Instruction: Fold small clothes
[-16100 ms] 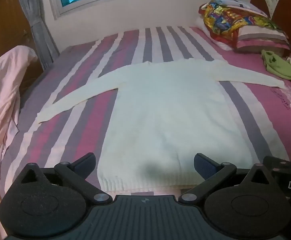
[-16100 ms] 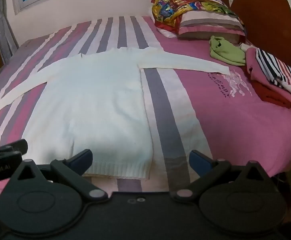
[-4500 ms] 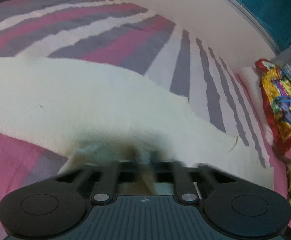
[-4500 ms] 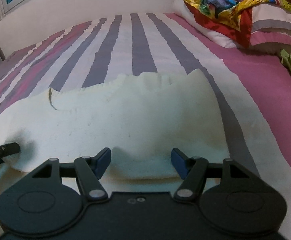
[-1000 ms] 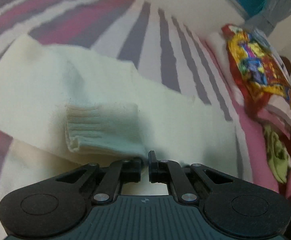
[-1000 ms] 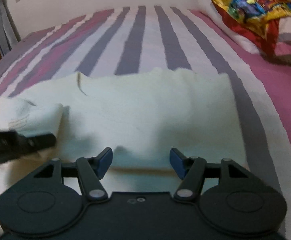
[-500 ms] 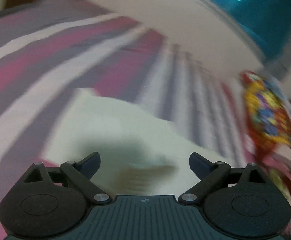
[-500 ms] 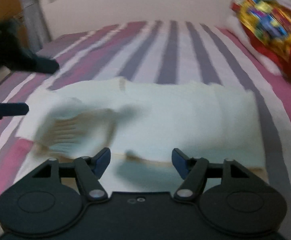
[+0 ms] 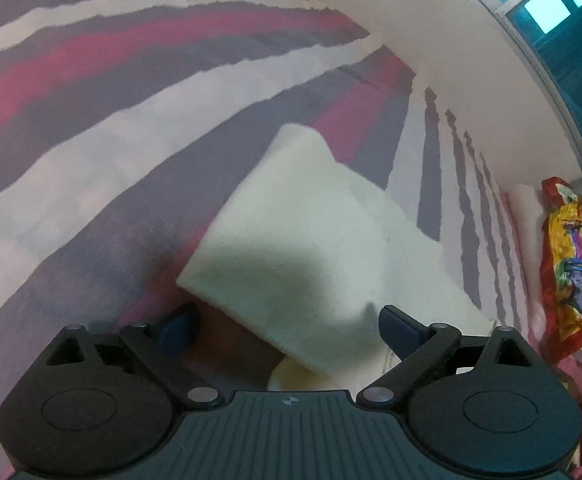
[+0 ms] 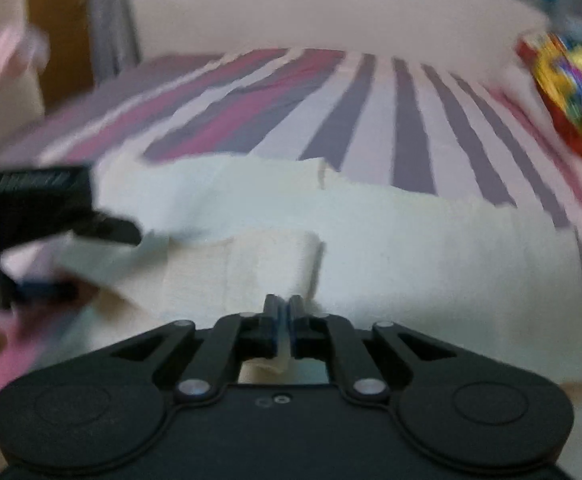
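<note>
Pinching a fold of the cream sweater [image 10: 411, 248] on the striped bed [image 10: 371, 92] with the right tool [image 10: 283, 312] closed, presumably to drag it over, left tool [image 9: 287, 328] wide open, empty, straddling the edge.

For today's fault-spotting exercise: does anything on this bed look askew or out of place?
Yes. The cream knitted sweater is only partly folded: its ribbed cuff lies loose across the body, pinched by the shut right gripper. The open left gripper straddles a lifted corner.
</note>
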A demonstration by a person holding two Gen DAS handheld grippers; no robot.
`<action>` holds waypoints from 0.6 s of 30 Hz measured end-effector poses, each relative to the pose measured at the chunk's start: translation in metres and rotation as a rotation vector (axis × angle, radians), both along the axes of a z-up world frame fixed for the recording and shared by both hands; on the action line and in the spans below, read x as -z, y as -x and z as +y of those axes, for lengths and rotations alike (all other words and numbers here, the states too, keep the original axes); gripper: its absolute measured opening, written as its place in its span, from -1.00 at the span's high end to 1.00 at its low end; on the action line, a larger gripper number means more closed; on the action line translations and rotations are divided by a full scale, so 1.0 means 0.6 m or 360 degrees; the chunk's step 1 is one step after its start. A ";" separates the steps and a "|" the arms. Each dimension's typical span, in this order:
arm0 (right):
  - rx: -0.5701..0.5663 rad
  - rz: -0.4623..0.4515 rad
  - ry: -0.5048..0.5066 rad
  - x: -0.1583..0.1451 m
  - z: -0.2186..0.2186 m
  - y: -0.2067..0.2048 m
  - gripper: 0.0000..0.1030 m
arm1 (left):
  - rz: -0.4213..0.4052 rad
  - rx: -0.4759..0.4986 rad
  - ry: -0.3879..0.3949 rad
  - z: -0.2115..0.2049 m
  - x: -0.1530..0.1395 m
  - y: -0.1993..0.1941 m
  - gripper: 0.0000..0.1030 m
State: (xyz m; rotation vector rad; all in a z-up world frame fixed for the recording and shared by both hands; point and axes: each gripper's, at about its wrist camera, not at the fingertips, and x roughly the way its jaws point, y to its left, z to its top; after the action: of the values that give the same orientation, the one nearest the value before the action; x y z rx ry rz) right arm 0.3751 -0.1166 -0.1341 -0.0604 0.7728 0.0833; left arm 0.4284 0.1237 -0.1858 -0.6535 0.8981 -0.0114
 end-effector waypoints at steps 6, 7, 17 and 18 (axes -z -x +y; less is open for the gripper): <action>0.0046 -0.0086 -0.0003 -0.031 -0.046 0.009 0.75 | 0.0004 0.0080 -0.0057 -0.038 -0.009 -0.013 -0.84; 0.0002 -0.0059 0.0011 -0.029 -0.043 0.009 0.50 | 0.0028 0.0057 -0.0076 -0.039 -0.004 -0.016 -0.84; -0.0220 -0.0157 0.0329 0.004 0.016 0.038 -0.20 | 0.0042 0.0097 -0.0137 -0.053 0.004 -0.018 -0.85; -0.0242 -0.0172 0.0391 0.011 0.025 0.039 -0.20 | 0.0046 0.0093 -0.0118 -0.050 0.004 -0.018 -0.85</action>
State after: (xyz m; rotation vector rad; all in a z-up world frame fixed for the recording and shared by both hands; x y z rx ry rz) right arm 0.3519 -0.1014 -0.1405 -0.3548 0.6666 0.1281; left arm 0.4391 0.0939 -0.1881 -0.5595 0.9412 -0.0212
